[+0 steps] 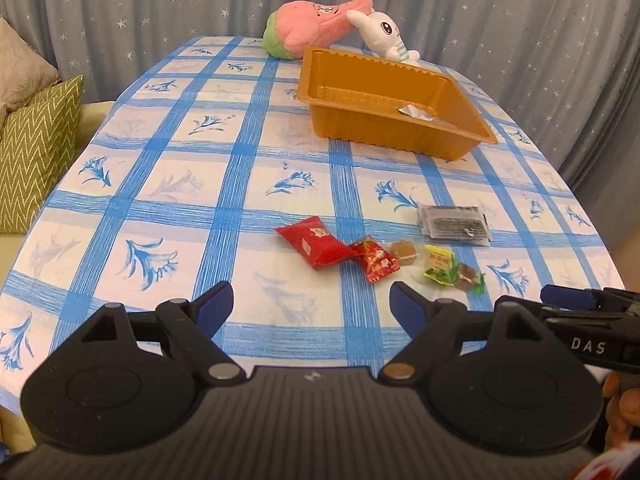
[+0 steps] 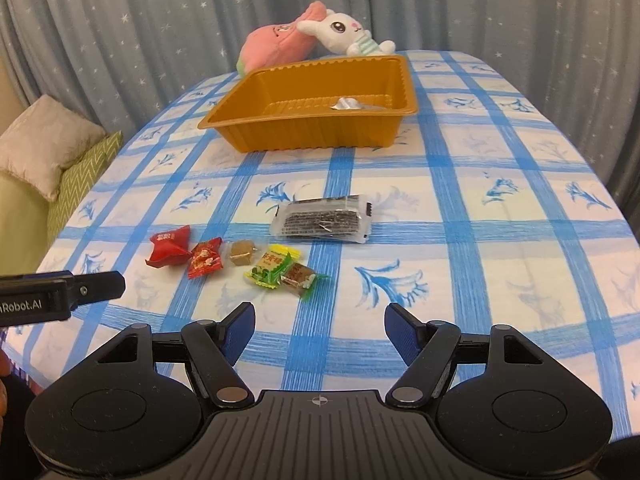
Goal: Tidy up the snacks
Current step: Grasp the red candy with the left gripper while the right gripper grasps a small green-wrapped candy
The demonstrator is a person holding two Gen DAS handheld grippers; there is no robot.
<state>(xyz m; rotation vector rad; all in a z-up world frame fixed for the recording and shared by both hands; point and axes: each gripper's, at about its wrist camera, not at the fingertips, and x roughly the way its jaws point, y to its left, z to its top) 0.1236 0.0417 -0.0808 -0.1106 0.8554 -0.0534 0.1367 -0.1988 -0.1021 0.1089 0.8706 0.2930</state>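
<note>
Both claws hover low over the near edge of the table (image 2: 500, 208), tilted down toward a loose row of snacks. The left gripper (image 1: 312, 306) stands released, jaws wide, nothing between them; the right gripper (image 2: 320, 330) is likewise open and empty. The snacks lie well short of the tray (image 2: 312, 128): a red packet (image 2: 169, 250), a smaller red candy (image 2: 205, 263) just beside it, a brown cube (image 2: 241, 253), a yellow-green packet (image 2: 271, 268) touching a brown candy (image 2: 299, 275), and a dark flat pack (image 2: 322, 220) a little farther back.

My guess is the step is reaching for a first piece. To do it well, I'd send the left claw to the red packet and the right to the yellow-green one or the dark pack, each taking 1 item only. The 2 touching pieces need care: close on the outer ends of 1 wrapper so the neighbour is not dragged along. The thin wrappers lie flat, so the pads should come down straddling the piece and nearly touch the cloth before closing.

Something silvery (image 2: 347, 103) already sits in the tray, but I cannot tell what it is. The tray's floor is mostly hidden by its near wall. The plush toys (image 2: 320, 34) behind are partly cut off by the tray, and the print on the wrappers is too small to read.
</note>
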